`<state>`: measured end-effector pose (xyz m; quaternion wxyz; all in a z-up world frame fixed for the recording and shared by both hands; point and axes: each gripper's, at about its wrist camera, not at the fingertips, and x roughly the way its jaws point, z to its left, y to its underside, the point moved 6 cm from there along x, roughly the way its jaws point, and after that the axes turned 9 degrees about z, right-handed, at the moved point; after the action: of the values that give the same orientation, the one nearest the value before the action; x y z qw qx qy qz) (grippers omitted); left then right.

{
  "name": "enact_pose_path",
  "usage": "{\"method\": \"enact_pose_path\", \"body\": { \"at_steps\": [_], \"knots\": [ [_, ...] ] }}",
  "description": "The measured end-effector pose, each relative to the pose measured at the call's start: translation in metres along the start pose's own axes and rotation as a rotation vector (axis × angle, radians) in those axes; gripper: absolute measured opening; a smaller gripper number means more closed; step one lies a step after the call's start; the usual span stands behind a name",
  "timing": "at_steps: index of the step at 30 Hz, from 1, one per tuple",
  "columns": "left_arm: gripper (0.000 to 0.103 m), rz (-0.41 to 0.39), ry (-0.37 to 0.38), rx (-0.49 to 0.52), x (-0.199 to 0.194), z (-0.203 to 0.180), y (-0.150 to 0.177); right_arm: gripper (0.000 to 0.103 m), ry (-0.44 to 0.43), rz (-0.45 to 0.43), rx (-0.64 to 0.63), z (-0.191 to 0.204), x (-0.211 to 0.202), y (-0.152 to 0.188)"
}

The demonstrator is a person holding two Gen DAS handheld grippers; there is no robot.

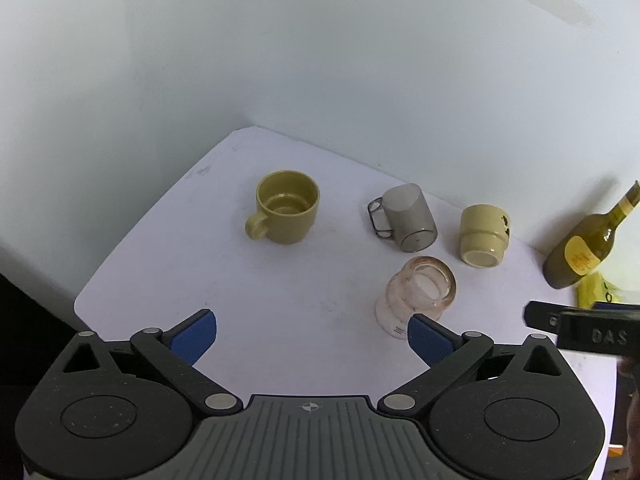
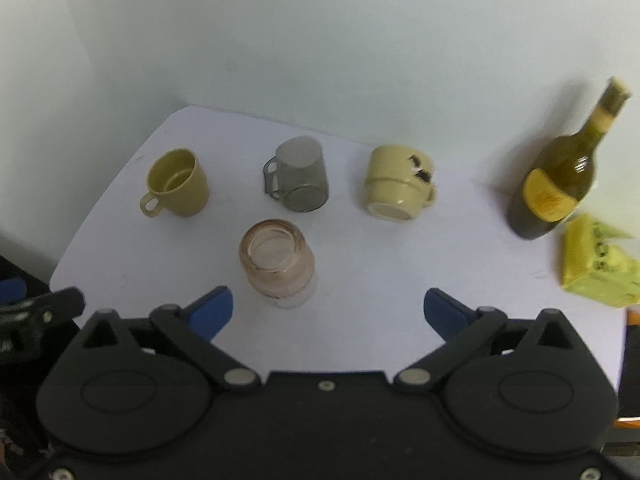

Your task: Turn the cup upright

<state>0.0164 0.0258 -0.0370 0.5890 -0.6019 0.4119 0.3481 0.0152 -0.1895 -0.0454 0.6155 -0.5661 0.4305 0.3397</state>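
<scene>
Several cups stand on a white table (image 1: pixel 168 248) (image 2: pixel 400 264). An olive mug (image 1: pixel 285 208) (image 2: pixel 178 188) is upright at the left. A grey see-through mug (image 1: pixel 408 216) (image 2: pixel 302 174), a pale yellow mug (image 1: pixel 482 234) (image 2: pixel 396 182) and a pinkish clear glass (image 1: pixel 416 294) (image 2: pixel 278 262) stand upside down. My left gripper (image 1: pixel 312 338) is open and empty, its right finger just before the glass. My right gripper (image 2: pixel 328 312) is open and empty, the glass just beyond its left finger.
A dark green wine bottle (image 1: pixel 588 246) (image 2: pixel 560 178) stands at the right near the wall, with a yellow carton (image 2: pixel 596 268) (image 1: pixel 596 290) beside it. The right gripper's body (image 1: pixel 588 330) shows at the right edge of the left wrist view. The left gripper's edge (image 2: pixel 36 312) shows in the right wrist view.
</scene>
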Motion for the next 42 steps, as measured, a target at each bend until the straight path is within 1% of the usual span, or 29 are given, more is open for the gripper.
{"method": "enact_pose_path", "body": {
  "at_steps": [2, 4, 6, 7, 9, 10, 14, 23, 33, 37, 42],
  "knots": [
    [0.103, 0.007, -0.006, -0.003, 0.002, -0.002, 0.003, 0.103, -0.006, 0.004, 0.014, 0.002, -0.004, 0.009],
    [0.103, 0.010, -0.025, 0.001, 0.003, -0.005, 0.011, 0.103, -0.022, 0.032, -0.014, 0.008, -0.001, 0.016],
    [0.103, 0.020, -0.031, 0.013, 0.005, -0.007, 0.015, 0.103, -0.019, 0.048, -0.038, 0.011, 0.001, 0.019],
    [0.103, 0.039, -0.035, 0.024, 0.008, -0.007, 0.018, 0.103, -0.007, 0.054, -0.048, 0.011, 0.002, 0.020],
    [0.103, 0.051, -0.044, 0.028, 0.011, -0.005, 0.018, 0.103, -0.005, 0.054, -0.045, 0.012, 0.002, 0.019],
    [0.103, 0.049, -0.050, 0.026, 0.011, -0.004, 0.018, 0.103, -0.014, 0.053, -0.045, 0.013, 0.002, 0.019],
    [0.103, 0.039, -0.053, 0.030, 0.009, -0.003, 0.018, 0.103, -0.004, 0.048, -0.071, 0.022, 0.003, 0.021],
    [0.103, 0.036, -0.060, 0.035, 0.008, -0.005, 0.017, 0.103, -0.015, 0.050, -0.090, 0.028, 0.002, 0.025],
    [0.103, 0.033, -0.069, 0.034, 0.009, -0.006, 0.016, 0.103, -0.012, 0.049, -0.095, 0.030, 0.002, 0.025],
    [0.103, 0.051, -0.056, 0.026, 0.013, -0.007, 0.015, 0.103, -0.007, 0.050, -0.094, 0.029, 0.002, 0.025],
    [0.103, 0.042, -0.074, 0.045, 0.012, -0.011, 0.013, 0.103, -0.002, 0.050, -0.092, 0.028, 0.003, 0.023]
  ]
}}
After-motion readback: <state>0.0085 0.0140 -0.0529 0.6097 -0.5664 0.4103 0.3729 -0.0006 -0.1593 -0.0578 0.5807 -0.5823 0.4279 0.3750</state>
